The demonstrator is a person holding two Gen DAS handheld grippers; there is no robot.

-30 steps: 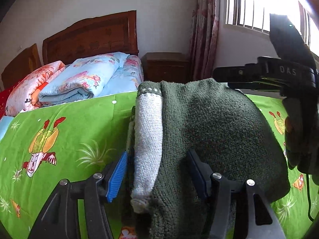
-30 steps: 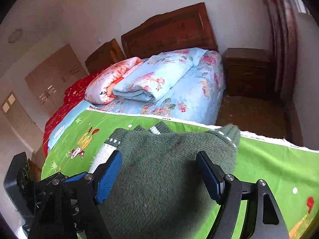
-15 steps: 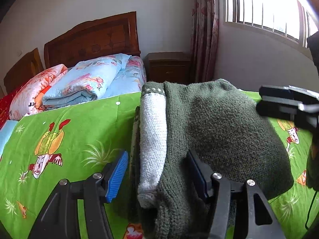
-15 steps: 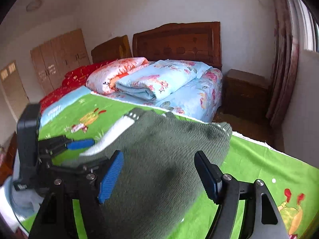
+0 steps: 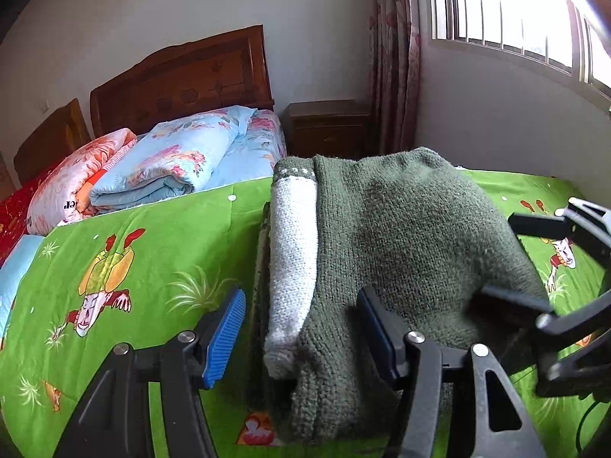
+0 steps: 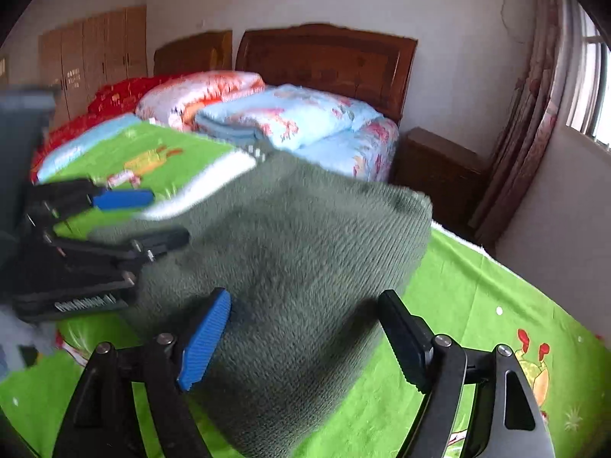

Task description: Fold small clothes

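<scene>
On green bedspread [image 5: 145, 236], folded sweater [image 5: 412, 236] lies between both grippers' parted jaws.

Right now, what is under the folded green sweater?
The green sweater lies on a green cartoon-print blanket, which shows all around it. A white knit strip sits along its left edge. Anything tucked beneath the sweater is covered.

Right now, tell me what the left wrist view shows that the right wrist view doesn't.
Only the left wrist view shows the sweater's pale grey sleeve sharply, folded along the left edge, and the barred window in full.

Only the right wrist view shows the wooden wardrobe and the left gripper from the side, jaws apart at the sweater's edge.

Both show the folded green sweater on the green cartoon blanket, the folded blue quilt, the headboard and the nightstand.
</scene>
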